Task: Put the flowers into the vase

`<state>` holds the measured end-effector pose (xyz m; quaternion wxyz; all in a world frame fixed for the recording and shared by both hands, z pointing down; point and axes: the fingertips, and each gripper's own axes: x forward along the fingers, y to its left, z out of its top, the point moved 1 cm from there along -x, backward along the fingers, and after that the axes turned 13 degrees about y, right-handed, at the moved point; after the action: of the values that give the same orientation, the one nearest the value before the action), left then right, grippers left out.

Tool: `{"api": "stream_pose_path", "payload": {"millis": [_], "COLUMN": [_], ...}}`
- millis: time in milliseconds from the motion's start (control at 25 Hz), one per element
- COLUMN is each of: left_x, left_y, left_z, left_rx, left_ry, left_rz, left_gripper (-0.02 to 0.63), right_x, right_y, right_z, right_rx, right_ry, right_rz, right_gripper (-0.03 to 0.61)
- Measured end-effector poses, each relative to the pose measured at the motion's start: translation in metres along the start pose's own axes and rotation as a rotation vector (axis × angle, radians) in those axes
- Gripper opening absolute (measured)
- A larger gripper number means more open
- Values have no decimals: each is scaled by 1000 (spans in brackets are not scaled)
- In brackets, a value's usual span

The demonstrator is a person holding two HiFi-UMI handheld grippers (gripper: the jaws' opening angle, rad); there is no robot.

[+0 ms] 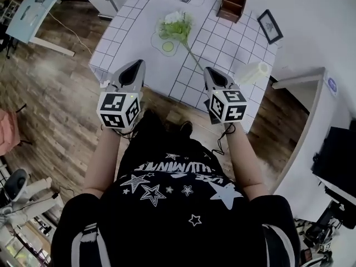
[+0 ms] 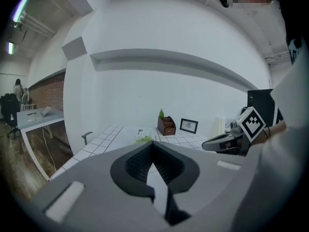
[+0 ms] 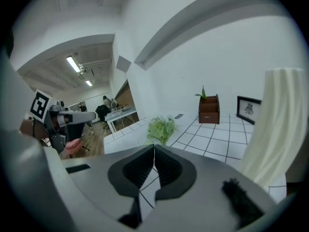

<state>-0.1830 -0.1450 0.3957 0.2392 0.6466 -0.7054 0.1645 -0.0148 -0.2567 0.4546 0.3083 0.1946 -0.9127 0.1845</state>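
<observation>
The left tongs point(image 1: 135, 67) and right tongs point(image 1: 212, 74) hung shut and empty over the near edge of the desk point(image 1: 133, 21). The flowers point(image 1: 177, 26) lay at the desk's middle, the vase point(image 1: 253, 71) by its right edge. This seemed the approach; next, one pair must open around the stems.

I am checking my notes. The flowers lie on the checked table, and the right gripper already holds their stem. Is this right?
Not quite. The flowers do lie on the checked table, but the right gripper holds nothing: the right gripper view shows its jaws together and empty.
</observation>
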Motion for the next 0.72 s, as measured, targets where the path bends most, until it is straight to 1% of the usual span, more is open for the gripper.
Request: {"api": "stream_pose_path", "payload": {"millis": [120, 200, 360, 520, 560, 600, 640, 720], "left_x": [11, 23, 47, 69, 74, 79, 84, 93], "left_y": [17, 27, 44, 74, 81, 87, 93, 104], "left_z": [-5, -4, 8, 19, 19, 17, 15, 10], "left_rx": [-26, -39, 21, 22, 24, 32, 41, 50], "left_ry": [23, 35, 36, 29, 35, 47, 63, 86], "left_rz": [-6, -39, -108, -143, -149, -153, -156, -172], "left_gripper": [8, 8, 8, 8, 8, 8, 8, 8], "right_x": [22, 37, 61, 88, 96, 103, 109, 122], "right_y": [4, 3, -7, -18, -19, -20, -20, -20], "right_z": [10, 19, 31, 34, 34, 32, 30, 28], "right_rx": [-15, -26, 10, 44, 54, 64, 70, 65], "right_ry": [56, 88, 144, 199, 214, 234, 255, 294], "right_rz": [17, -4, -66, -115, -121, -125, -130, -142], "right_gripper": [12, 12, 12, 14, 20, 61, 89, 95]}}
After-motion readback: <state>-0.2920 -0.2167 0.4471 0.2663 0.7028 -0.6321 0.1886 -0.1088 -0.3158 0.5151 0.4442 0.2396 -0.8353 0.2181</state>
